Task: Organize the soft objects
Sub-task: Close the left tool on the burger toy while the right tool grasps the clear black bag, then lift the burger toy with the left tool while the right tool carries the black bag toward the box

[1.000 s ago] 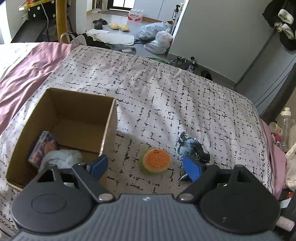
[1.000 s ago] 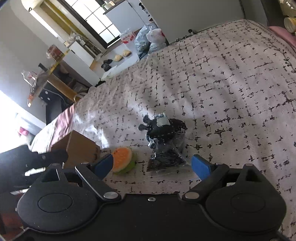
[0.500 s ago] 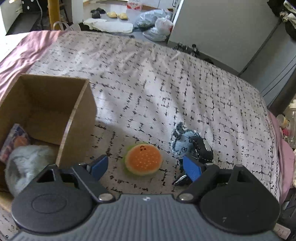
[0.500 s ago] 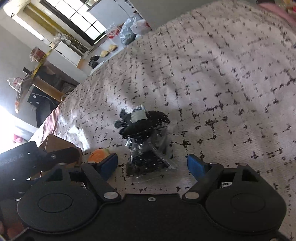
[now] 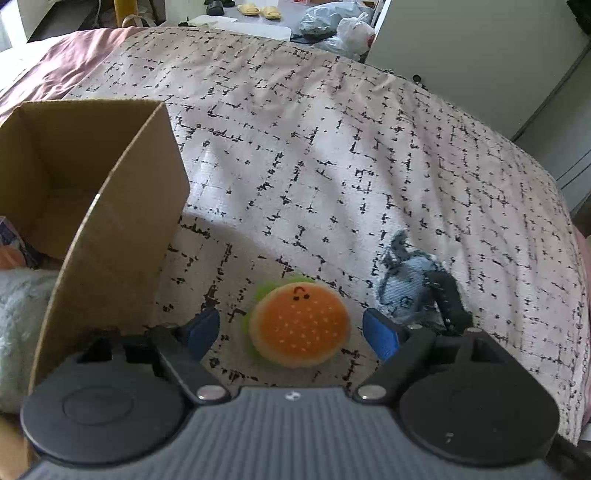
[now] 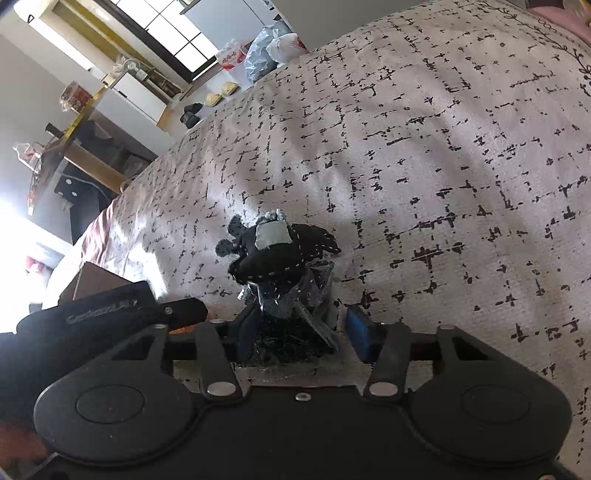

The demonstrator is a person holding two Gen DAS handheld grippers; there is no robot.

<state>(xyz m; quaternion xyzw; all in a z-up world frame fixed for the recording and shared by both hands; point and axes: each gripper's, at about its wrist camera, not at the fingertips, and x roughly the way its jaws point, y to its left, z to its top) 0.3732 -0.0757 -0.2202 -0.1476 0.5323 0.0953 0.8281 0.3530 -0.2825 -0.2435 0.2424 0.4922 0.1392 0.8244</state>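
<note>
Both grippers dropped onto their toys on the bed

Our left gripper (image 5: 291, 330) sank, jaws wide and clear either side of the burger (image 5: 299, 326) at lower centre, beside the box (image 5: 110, 229). Our right gripper's (image 6: 295, 334) jaws had just been closing around the black toy (image 6: 275, 254); we could not tell whether they gripped yet.

A bed (image 5: 332, 155) wears a pale cover with black dashes; a pink sheet (image 5: 55, 74) lies along its far edge; beyond, plastic bags (image 5: 332, 26) and yellow slippers (image 5: 258, 9) sit on the floor; a window (image 6: 177, 33) glows.
</note>
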